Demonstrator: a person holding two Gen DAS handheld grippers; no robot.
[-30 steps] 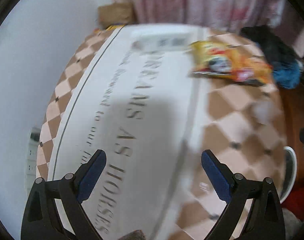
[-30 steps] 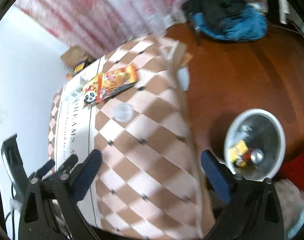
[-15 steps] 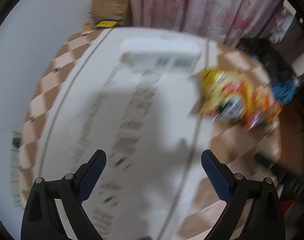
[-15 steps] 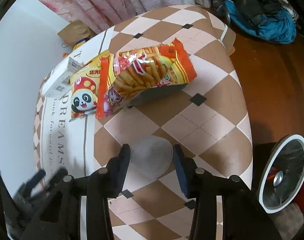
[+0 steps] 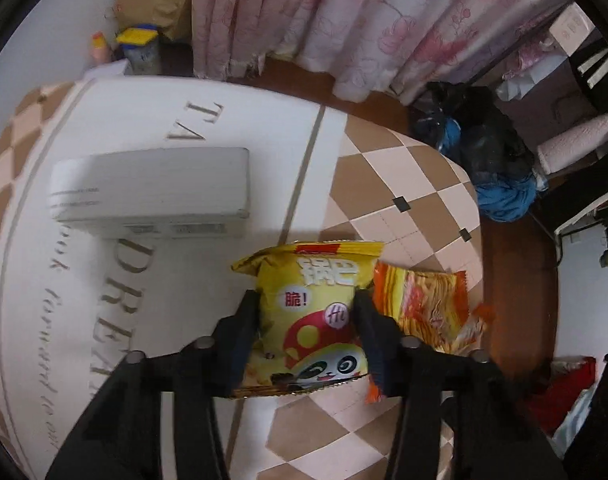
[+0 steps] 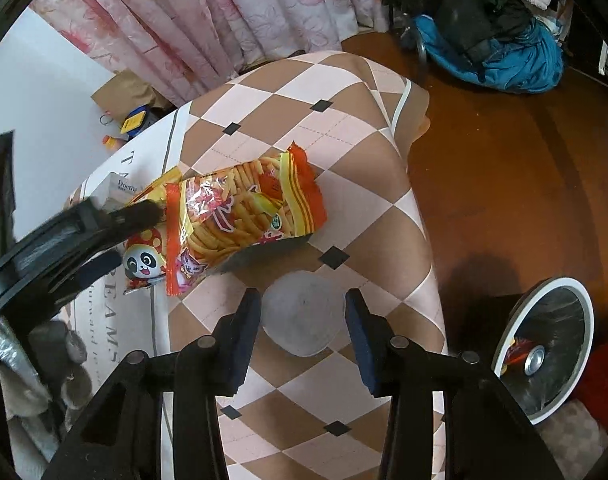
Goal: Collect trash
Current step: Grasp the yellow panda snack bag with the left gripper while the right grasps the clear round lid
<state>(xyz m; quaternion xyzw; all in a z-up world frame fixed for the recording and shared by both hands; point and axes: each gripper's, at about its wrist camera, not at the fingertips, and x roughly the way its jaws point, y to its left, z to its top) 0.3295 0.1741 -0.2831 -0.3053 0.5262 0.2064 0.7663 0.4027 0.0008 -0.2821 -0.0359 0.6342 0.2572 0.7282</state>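
Both tongs are down on the counter [image 6: 344, 80], each bracketing a piece of trash. Left tongs [image 5: 307, 312] have just been closing, and their pads now press the sides of the yellow panda snack bag [image 5: 312, 320], which buckles slightly between them; this bag lies just beside the orange snack bag [image 5: 420, 304], on its side away from the floor bin [image 6: 544, 356]. Right tongs [image 6: 303, 312] have also been closing within the last moment and now straddle the clear plastic cup [image 6: 302, 312], which sits just beside the orange snack bag on its nearer side; the pads look to be touching or almost touching the cup walls, and I cannot tell whether they truly press. To do this step well, I judge the left grip should stay firm on the crinkly film and lift straight up so the overlapping orange bag is not dragged along. The cup is thin and likely to squash or pop out, so a gentle, centred squeeze suits it before carrying toward the bin, which stands on the floor beyond the counter's edge.
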